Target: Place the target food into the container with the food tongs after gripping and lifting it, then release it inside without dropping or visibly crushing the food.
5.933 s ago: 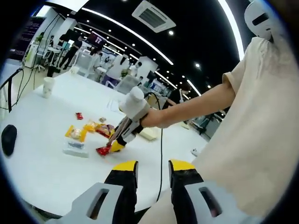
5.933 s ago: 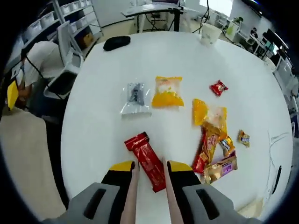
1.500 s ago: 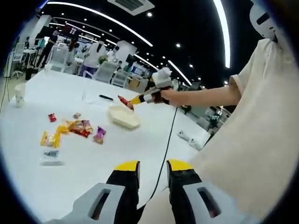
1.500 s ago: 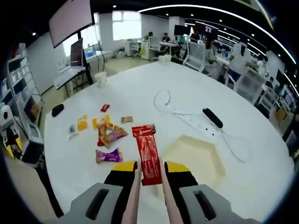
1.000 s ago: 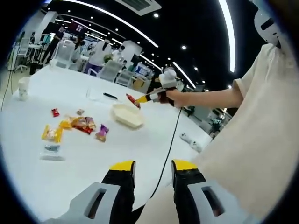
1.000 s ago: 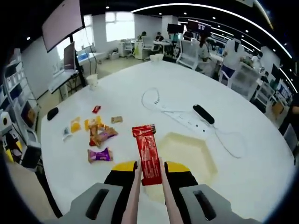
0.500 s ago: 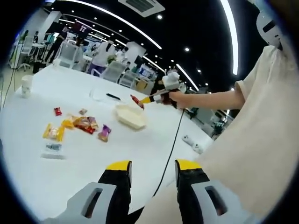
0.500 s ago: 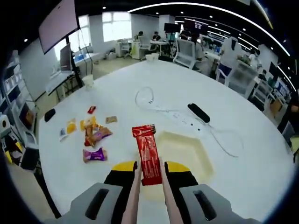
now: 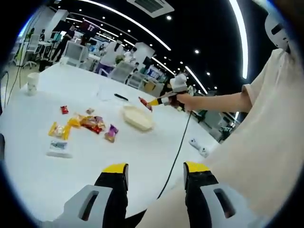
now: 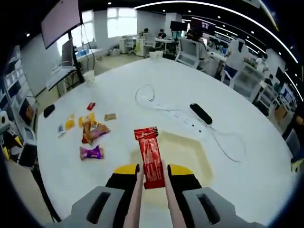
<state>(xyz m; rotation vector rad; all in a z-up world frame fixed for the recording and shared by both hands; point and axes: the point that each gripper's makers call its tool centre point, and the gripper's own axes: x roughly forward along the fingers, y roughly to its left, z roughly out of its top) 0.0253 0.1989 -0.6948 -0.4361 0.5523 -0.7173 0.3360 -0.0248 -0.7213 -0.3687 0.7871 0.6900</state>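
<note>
One red snack bar (image 10: 150, 156) stands pinched between tong blades in the right gripper (image 10: 152, 176), its lower end hidden, above the cream container (image 10: 183, 154). The left gripper (image 9: 156, 172) gapes wider than before, holding nothing. The loose wrappers (image 10: 89, 128) blur together, roughly seven. The container sits nearer than half a second ago.

A glossy red foil wrapper (image 10: 148, 156), a matt cream plastic container (image 10: 183, 154), a smooth white table (image 10: 118, 99).

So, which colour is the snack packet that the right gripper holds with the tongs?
The snack packet is red with small pale print, clearest in the right gripper view, above the cream container.
</note>
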